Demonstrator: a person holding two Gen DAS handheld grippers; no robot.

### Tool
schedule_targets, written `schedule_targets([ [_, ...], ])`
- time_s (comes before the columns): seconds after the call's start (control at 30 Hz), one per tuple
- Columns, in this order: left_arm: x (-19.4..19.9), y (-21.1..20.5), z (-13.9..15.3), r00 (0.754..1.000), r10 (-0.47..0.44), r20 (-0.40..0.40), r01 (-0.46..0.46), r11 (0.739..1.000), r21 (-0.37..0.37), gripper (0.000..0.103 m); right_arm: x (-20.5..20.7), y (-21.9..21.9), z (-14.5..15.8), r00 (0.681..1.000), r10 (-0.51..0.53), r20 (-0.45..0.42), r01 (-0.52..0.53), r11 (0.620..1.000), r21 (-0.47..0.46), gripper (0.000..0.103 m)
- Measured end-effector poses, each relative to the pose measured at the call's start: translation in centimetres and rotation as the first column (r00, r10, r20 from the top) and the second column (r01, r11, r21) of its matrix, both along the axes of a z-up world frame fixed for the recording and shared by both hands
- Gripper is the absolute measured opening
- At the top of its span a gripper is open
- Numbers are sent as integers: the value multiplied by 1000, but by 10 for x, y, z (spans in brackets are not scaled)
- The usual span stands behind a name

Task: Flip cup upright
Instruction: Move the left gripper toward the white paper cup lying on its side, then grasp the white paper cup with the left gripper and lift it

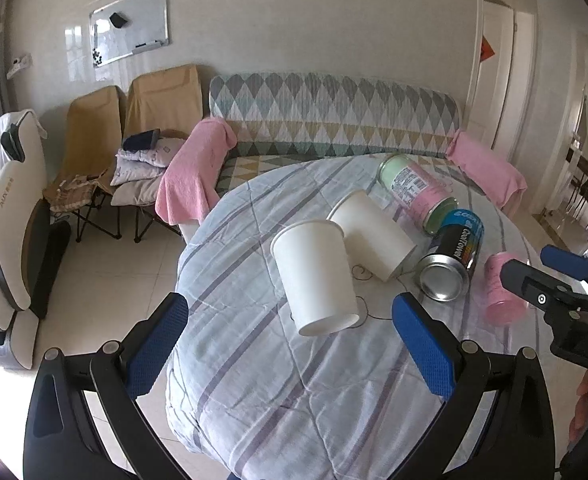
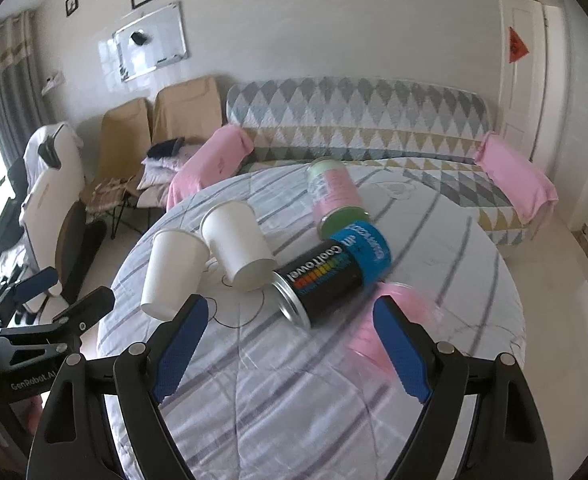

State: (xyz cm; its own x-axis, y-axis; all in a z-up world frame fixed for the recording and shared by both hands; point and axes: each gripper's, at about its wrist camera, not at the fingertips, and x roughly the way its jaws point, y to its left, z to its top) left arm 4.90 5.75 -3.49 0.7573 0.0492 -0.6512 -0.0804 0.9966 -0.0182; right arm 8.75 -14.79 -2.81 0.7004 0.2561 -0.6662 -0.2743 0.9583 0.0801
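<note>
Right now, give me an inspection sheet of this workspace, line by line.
Surface: round table under a striped cloth.
Job's things: two white paper cups, near cup and far cup, lying on their sides, touching; pink cup also down.
Clutter: black can and pink-green can, both on their sides.
Grippers: left gripper open, empty; right gripper open, empty.
Cables: nothing seen.
Surroundings: sofa, folding chairs, whiteboard.
</note>
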Motion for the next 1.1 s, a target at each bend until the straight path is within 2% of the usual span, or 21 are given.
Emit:
schedule_targets([
  [0.2,17,12,-6,999,-2,-38,1,1000,-24,103,17,12,0,1000,18,-16,-18,999,-40,86],
  [0.47,42,18,-17,995,-21,-93,15,998,-61,103,26,18,-7,999,23,-34,-25,998,-50,86],
  [0.7,70,5,-28,987,-43,-152,35,998,-53,103,29,18,-9,1000,22,-22,-23,997,-78,86],
  [0.93,83,1,-30,989,-31,-148,26,999,-32,103,37,15,-10,1000,4,-7,-5,996,-87,86],
  [1.1,100,-5,-37,982,-41,-183,38,999,-19,103,42,13,-11,1000,2,-6,-2,997,-82,86],
])
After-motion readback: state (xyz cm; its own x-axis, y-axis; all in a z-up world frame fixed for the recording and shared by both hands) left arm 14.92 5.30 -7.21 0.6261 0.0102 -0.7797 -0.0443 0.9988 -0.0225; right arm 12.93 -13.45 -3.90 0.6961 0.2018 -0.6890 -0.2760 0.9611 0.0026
